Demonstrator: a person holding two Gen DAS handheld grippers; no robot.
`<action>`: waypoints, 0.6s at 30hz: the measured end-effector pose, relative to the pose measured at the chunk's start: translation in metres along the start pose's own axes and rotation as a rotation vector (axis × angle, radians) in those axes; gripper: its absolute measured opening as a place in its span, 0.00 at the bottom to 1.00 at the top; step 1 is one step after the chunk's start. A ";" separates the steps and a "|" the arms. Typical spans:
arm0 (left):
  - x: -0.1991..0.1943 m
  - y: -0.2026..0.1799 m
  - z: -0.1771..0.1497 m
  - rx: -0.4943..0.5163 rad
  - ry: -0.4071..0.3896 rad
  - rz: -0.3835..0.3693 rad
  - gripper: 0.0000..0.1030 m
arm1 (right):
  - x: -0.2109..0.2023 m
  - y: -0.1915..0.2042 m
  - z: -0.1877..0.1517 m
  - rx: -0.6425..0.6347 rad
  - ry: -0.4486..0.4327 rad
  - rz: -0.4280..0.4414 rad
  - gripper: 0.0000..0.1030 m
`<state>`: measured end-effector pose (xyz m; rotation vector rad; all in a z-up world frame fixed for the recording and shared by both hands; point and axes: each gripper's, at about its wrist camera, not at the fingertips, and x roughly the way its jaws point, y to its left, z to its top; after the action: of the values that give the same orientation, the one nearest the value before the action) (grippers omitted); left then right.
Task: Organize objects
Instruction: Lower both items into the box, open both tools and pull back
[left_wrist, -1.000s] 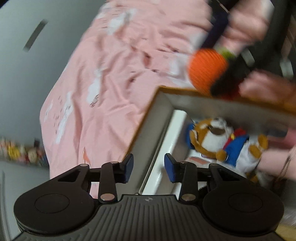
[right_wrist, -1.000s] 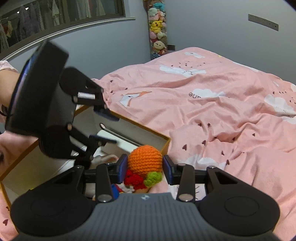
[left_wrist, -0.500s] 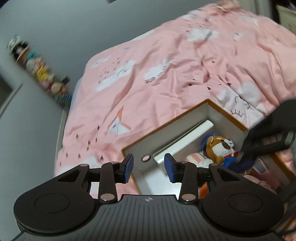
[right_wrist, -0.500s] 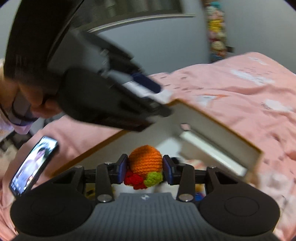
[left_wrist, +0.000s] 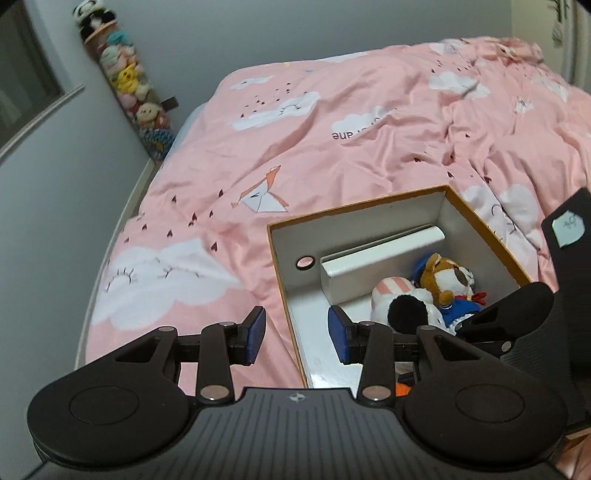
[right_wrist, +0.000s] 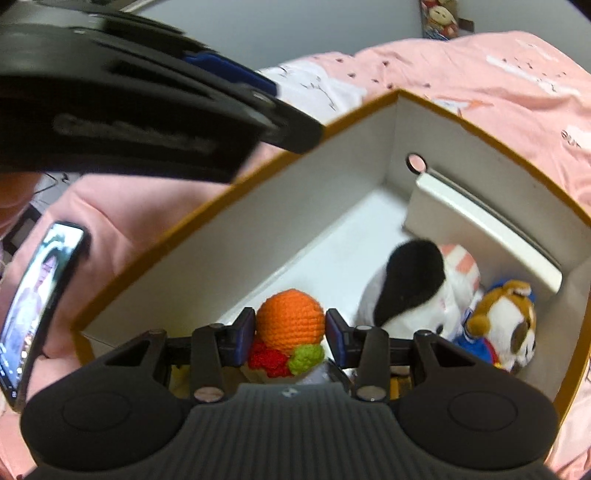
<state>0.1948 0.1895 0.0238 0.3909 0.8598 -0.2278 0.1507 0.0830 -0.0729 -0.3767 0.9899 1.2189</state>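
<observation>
- The right gripper (right_wrist: 290, 338) clamps an orange crochet toy (right_wrist: 290, 321) between its pads, inside the box (right_wrist: 207, 210) above the floor.
- The left gripper (left_wrist: 296, 335) hangs with jaws apart and nothing between them, straddling the box's near-left wall.
- A white-and-black plush (right_wrist: 406, 284) and a brown dog plush (right_wrist: 506, 325) lie in the box, beside a white insert (right_wrist: 480, 229).
- The box sits on a pink bed (left_wrist: 332, 129); a phone (right_wrist: 33, 299) lies to its left.

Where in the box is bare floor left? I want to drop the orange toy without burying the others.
Free: the white floor between the left wall and the black-and-white plush. Crowded: the right side, where that plush, the fox plush and the white insert sit together.
</observation>
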 end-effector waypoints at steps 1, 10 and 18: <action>-0.002 0.001 -0.001 -0.012 -0.002 -0.003 0.46 | -0.001 -0.001 0.000 0.005 0.000 -0.002 0.42; -0.028 0.003 -0.011 -0.121 -0.039 -0.016 0.49 | -0.034 0.002 -0.006 0.029 -0.049 -0.026 0.49; -0.072 -0.013 -0.013 -0.189 -0.129 0.017 0.55 | -0.106 0.004 -0.021 0.090 -0.159 -0.148 0.55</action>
<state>0.1358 0.1863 0.0682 0.2045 0.7439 -0.1521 0.1367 0.0051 0.0007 -0.2735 0.8615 1.0502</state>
